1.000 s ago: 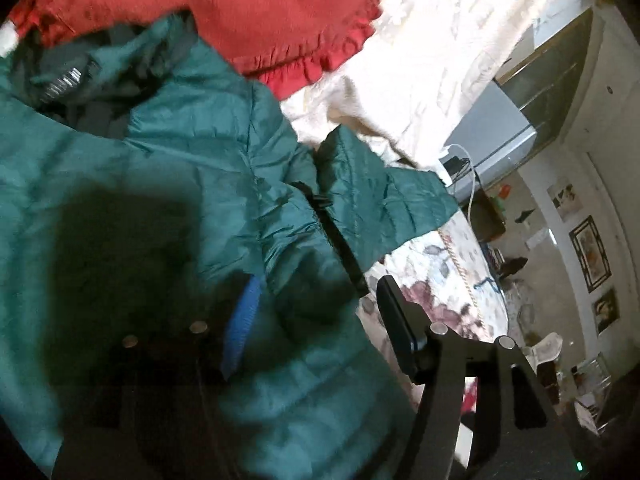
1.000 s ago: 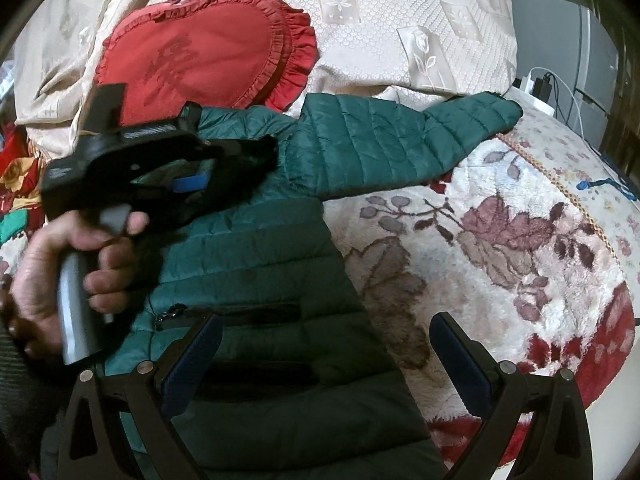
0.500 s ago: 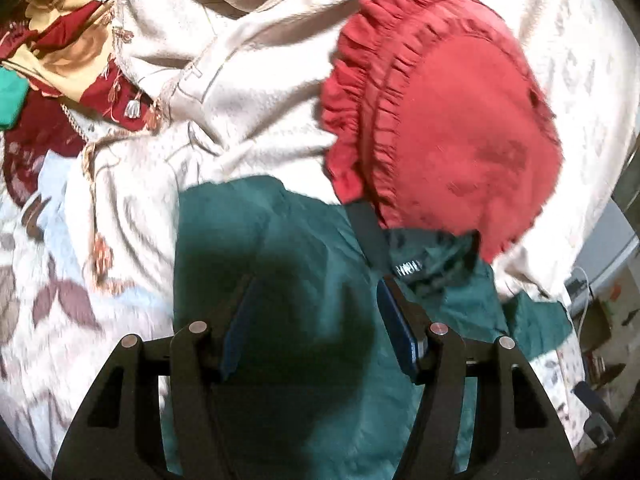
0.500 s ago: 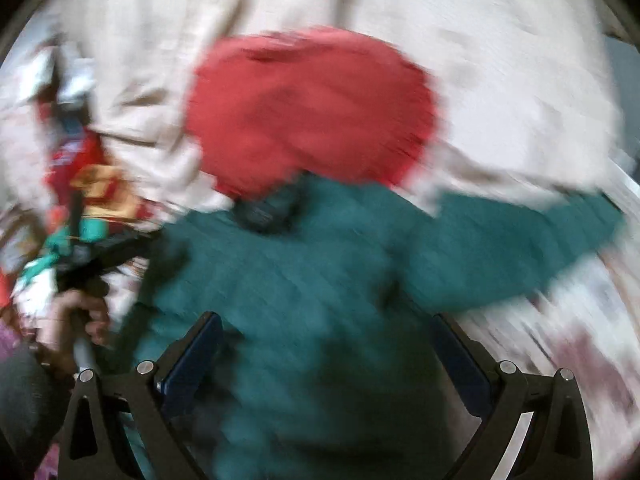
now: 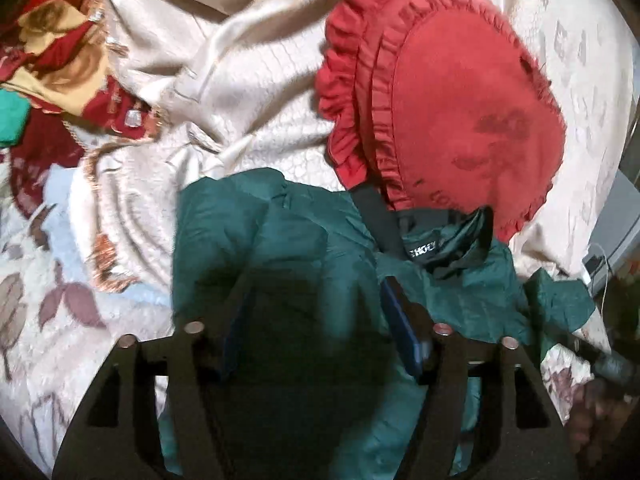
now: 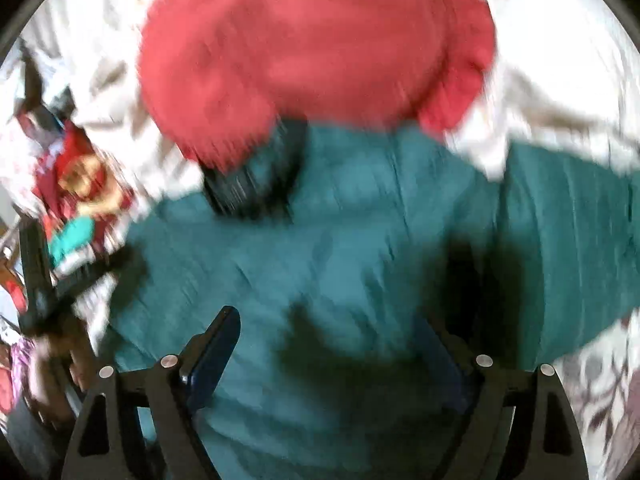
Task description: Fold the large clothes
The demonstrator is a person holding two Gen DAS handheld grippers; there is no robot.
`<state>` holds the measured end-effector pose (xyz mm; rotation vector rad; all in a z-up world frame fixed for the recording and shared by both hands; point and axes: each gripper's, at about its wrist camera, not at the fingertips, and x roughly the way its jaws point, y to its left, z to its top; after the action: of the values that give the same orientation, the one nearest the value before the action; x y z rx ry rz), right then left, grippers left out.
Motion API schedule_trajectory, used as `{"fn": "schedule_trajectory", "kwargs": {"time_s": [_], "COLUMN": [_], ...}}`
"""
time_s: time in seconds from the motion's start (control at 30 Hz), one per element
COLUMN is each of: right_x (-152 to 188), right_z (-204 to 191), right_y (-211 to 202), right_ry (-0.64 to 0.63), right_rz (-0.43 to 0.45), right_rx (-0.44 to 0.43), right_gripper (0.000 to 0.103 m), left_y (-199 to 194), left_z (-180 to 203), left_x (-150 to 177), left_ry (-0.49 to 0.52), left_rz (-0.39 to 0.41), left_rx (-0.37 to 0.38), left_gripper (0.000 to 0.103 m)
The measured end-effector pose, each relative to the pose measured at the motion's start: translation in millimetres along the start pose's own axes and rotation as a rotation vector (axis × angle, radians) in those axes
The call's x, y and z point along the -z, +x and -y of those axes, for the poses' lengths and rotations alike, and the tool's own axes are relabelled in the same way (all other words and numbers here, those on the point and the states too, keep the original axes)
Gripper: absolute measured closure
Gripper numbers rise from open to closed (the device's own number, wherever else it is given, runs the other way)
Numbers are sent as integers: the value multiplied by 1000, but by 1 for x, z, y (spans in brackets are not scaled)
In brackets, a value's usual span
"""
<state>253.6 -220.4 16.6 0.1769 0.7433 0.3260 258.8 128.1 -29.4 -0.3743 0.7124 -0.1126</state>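
A dark green puffer jacket [image 5: 304, 248] lies spread on the bed, its black-lined collar [image 5: 436, 248] against a red frilled cushion [image 5: 460, 92]. My left gripper [image 5: 316, 316] hovers over the jacket's shoulder on the left of the collar. Its jaws are opening, with fabric below them and nothing pinched. The right wrist view is blurred. There my right gripper [image 6: 328, 344] hangs over the jacket [image 6: 360, 240] below the collar [image 6: 256, 184]. Its jaws are closing, with cloth between the fingers but no visible pinch. One sleeve [image 6: 572, 216] stretches out to the right.
A cream quilted bedspread [image 5: 248, 92] lies bunched behind the jacket, and a floral blanket [image 5: 44, 320] covers the bed. Red and gold cloth [image 5: 60, 60] is heaped at the far left. A hand holding the other gripper [image 6: 44, 292] shows at the left edge of the right wrist view.
Both grippers swept across the jacket towards its collar and the red cushion. The left view swung from the right sleeve to the left shoulder. The right jaws have narrowed.
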Motion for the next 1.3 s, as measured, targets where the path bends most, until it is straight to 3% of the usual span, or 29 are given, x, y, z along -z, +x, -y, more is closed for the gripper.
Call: {"fn": "schedule_trajectory", "kwargs": {"time_s": [0.1,0.17,0.2,0.23,0.37,0.47,0.53,0.6,0.63,0.67,0.73,0.83,0.93,1.03,1.2,1.3], "right_x": [-17,-11,-7,-3,7,36,59,84,97,103,103,106,102,74,21,-1], "right_z": [-1,15,23,27,14,-3,-14,-15,-11,-7,-6,-14,-4,55,217,288], "right_y": [20,64,79,78,17,-28,-38,-26,-10,-11,-40,-79,-102,-124,-169,-185], "right_ry": [19,64,91,94,56,-9,-85,-155,-149,-110,-47,-75,-177,-117,226,352], "right_rz": [3,-148,-207,-198,-63,-33,-50,-143,-238,-242,-168,-56,-14,25,105,141], "right_rx": [-32,29,46,59,83,97,119,174,191,183,182,162,261,379,520,528], "right_gripper": [7,8,16,21,20,16,7,4,4,4,4,4,4,4,11,11], "left_y": [-15,-27,-32,-40,-61,-67,-62,-56,-59,-61,-62,-62,-62,-64,-64,-63], "left_z": [-6,-7,-6,-7,-9,-1,5,11,12,12,15,15,13,11,5,3], "left_x": [9,18,24,33,68,93,112,128,131,132,136,137,136,136,135,134], "left_ry": [-47,-51,-42,-26,-8,47,132,247,253,248,272,281,274,263,231,217], "left_rz": [-17,-47,-60,-71,-123,-142,-102,-60,-40,-35,-30,-34,-35,-26,-16,-12], "left_rx": [-24,-28,-25,-32,-64,-93,-108,-119,-124,-135,-156,-159,-151,-137,-100,-84], "left_gripper": [36,36,36,36,36,36,24,21,21,21,20,20,20,20,20,19]}}
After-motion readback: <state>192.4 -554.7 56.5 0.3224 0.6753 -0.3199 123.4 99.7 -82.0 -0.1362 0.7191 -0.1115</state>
